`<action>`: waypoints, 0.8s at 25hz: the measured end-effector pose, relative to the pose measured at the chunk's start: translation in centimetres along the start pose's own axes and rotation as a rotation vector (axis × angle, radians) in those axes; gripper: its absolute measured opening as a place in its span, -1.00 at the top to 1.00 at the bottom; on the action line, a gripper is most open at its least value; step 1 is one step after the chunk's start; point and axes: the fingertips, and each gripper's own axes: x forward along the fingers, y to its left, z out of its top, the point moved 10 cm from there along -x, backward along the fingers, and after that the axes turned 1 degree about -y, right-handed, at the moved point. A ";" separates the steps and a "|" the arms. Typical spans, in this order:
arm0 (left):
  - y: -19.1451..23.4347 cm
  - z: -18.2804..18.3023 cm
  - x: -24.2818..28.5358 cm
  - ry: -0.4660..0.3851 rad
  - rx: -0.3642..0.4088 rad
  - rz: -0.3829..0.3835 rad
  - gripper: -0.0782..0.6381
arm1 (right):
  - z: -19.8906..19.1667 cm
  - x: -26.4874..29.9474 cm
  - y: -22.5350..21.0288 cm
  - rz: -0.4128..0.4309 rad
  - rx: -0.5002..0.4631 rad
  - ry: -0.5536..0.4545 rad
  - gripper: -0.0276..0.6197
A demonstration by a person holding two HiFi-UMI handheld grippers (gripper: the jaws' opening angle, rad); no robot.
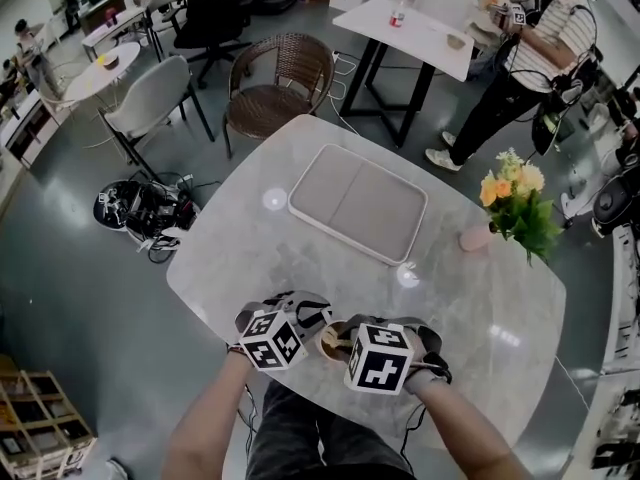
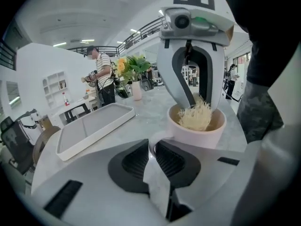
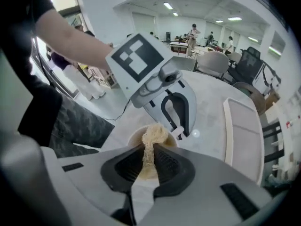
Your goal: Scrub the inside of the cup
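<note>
In the head view, the left gripper (image 1: pixel 314 332) and the right gripper (image 1: pixel 350 341) meet over the cup (image 1: pixel 330 346). The cup stands on the marble counter (image 1: pixel 470 298) close to its near edge, right in front of the person. The empty tray (image 1: pixel 358 204) lies well beyond the cup, and the flowers (image 1: pixel 520 203) stand off to the right, so neither crowds the work.

The left gripper view shows its jaws drawn narrow and clamped on the cup's handle (image 2: pixel 157 140). This grip looks meant to pin the cup upright on the counter so it cannot spin or slide under the scrubbing. Past the handle the cup's mouth is open. The right gripper reaches steeply down into it, and a pale fibrous scrubber (image 2: pixel 195 117) bunches at its tips just inside the rim.

In the right gripper view, the jaws are pinched tight on a strand of that scrubber, with the rest of the wad hanging into the cup below. Holding it by the top leaves the loose bulk free to rub the inner wall. The steep approach suits reaching toward the bottom. I judge the scrubbing to be under way, with one gripper steadying the cup and the other working.
</note>
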 end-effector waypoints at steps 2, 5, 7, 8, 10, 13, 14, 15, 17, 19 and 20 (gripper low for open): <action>-0.1 -0.1 0.0 0.000 0.002 0.004 0.63 | 0.0 1.4 0.3 -0.020 -0.043 0.039 0.72; -0.1 -0.1 -0.1 0.000 0.000 0.010 0.63 | -0.1 1.6 0.2 0.030 -0.001 0.000 0.72; -0.1 -0.1 -0.1 -0.001 -0.001 0.012 0.63 | -0.4 0.6 -0.1 0.082 0.065 -0.065 0.72; -0.1 -0.1 -0.2 -0.002 -0.001 0.011 0.63 | -0.5 0.1 -0.2 0.102 0.096 -0.097 0.72; -0.1 -0.1 -0.2 -0.002 0.001 0.009 0.63 | -0.7 -0.9 -0.1 0.133 0.146 -0.149 0.72; -0.1 -0.1 -0.1 0.001 0.011 0.003 0.63 | -0.7 -2.3 0.2 0.163 0.149 -0.193 0.72; -0.1 0.0 -0.1 0.003 0.016 0.002 0.63 | -0.7 -2.7 0.2 0.162 0.116 -0.198 0.72; -0.1 0.0 -0.1 0.005 0.020 0.002 0.63 | -0.7 -3.2 0.1 0.150 0.058 -0.196 0.72; -0.1 0.0 -0.2 0.008 0.023 0.003 0.63 | -0.5 -3.7 0.2 0.092 -0.144 -0.157 0.72; -0.2 0.0 -0.2 0.010 0.021 0.004 0.63 | -0.3 -3.1 0.7 0.022 -0.400 -0.081 0.72; -0.2 -0.1 -0.2 0.011 0.020 0.005 0.63 | -0.2 -2.5 1.1 -0.009 -0.507 -0.041 0.72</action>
